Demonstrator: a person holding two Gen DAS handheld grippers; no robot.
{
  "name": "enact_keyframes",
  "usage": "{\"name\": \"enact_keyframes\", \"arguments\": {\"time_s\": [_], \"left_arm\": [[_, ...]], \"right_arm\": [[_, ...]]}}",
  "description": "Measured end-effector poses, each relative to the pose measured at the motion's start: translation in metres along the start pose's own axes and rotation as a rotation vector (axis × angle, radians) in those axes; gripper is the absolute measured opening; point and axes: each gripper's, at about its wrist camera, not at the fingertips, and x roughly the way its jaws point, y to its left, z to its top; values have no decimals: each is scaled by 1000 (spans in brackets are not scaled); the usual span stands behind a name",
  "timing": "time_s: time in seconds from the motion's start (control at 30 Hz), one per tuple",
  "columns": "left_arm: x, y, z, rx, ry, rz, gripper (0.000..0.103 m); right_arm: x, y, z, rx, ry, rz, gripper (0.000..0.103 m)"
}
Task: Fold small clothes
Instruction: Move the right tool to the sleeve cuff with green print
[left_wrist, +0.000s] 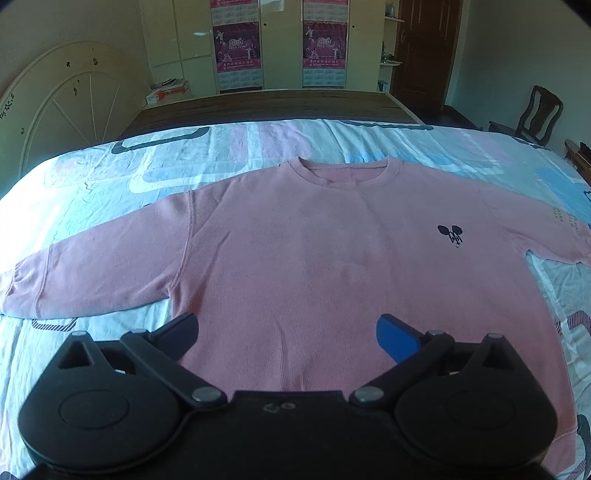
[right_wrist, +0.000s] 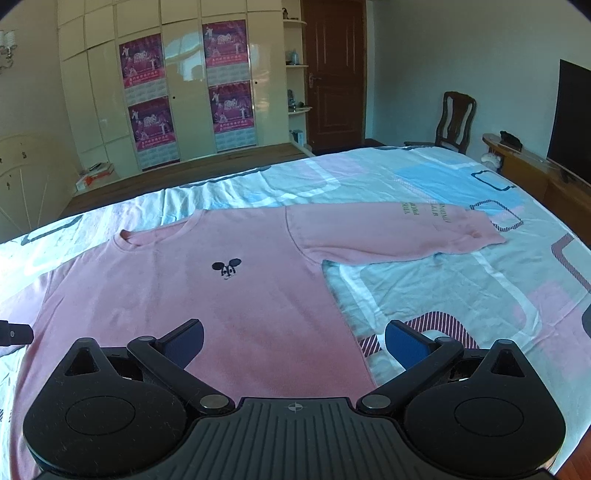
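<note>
A pink sweatshirt (left_wrist: 295, 251) with a small black mouse logo (left_wrist: 450, 234) lies flat, front up, on the bed, both sleeves spread out. It also shows in the right wrist view (right_wrist: 207, 295), with its printed sleeve (right_wrist: 399, 232) stretched to the right. My left gripper (left_wrist: 287, 332) is open and empty above the sweatshirt's lower middle. My right gripper (right_wrist: 293, 341) is open and empty above the sweatshirt's lower right hem. A tip of the left gripper (right_wrist: 14, 334) shows at the left edge of the right wrist view.
The bed sheet (right_wrist: 443, 295) is pale blue, pink and white. Beyond the bed are wardrobes with posters (right_wrist: 225, 114), a brown door (right_wrist: 334, 74), a wooden chair (right_wrist: 452, 122), a TV (right_wrist: 572, 118) on a low cabinet, and a white headboard (left_wrist: 70, 107) at left.
</note>
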Motion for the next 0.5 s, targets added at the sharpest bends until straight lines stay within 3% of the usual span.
{"name": "enact_keyframes", "arguments": {"time_s": [0.5], "left_arm": [[77, -66, 37, -67, 23, 62, 102]], "right_arm": [[118, -122, 56, 56, 30, -15, 103]]}}
